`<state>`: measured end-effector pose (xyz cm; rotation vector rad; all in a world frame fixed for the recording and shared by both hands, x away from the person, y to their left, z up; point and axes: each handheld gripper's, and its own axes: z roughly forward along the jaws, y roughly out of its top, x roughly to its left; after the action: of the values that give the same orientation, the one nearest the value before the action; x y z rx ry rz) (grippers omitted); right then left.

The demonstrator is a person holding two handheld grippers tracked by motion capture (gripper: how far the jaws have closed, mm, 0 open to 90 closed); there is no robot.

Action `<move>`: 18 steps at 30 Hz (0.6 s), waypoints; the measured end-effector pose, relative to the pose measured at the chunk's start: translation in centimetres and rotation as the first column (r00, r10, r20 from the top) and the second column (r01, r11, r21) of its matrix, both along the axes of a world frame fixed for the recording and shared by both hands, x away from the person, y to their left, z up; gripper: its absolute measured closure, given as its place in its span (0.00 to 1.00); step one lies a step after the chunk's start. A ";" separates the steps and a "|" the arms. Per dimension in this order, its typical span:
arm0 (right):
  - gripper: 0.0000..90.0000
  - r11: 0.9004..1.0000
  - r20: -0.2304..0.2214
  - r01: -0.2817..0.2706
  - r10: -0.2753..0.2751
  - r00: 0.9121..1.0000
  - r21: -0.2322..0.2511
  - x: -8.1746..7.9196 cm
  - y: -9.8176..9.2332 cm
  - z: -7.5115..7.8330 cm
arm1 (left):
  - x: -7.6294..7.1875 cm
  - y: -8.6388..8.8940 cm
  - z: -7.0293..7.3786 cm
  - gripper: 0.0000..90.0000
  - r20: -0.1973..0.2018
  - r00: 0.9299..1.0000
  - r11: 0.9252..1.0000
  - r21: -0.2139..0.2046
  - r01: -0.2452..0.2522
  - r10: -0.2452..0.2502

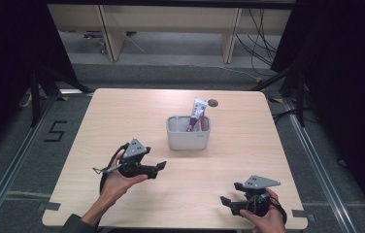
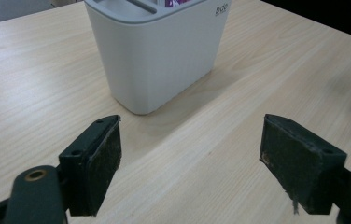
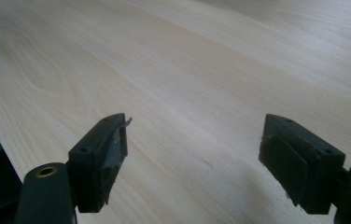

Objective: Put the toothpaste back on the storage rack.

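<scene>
The left tongs stand wide apart, holding nothing, just in front of the grey holder. The right tongs also gape empty, well apart from the holder toward the desk's near edge. A toothpaste tube stands tilted inside the holder.

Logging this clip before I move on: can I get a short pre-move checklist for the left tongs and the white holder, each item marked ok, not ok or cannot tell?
1. Left tongs open, nothing between the jaws: ok.
2. Left tongs aimed at the white holder, bare table between them: ok.
3. Holder upright on the table: ok.
4. Toothpaste tube standing in the holder's right compartment, leaning: ok.
5. Right tongs open and empty, far from the holder near the table's front edge: ok.
6. Whether open jaws would span the holder's width: cannot tell.
</scene>
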<state>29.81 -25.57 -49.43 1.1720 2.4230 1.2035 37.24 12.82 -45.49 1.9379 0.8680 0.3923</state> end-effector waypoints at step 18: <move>0.27 1.000 0.016 0.003 -0.003 1.000 0.002 0.0 -0.1 0.0 | -1.5 1.5 -2.2 0.19 -0.031 1.000 0.999 0.041 0.006 -0.005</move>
<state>29.86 -25.63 -49.44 1.1622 2.4078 1.2105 35.73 14.37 -47.71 1.9884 0.8804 0.3804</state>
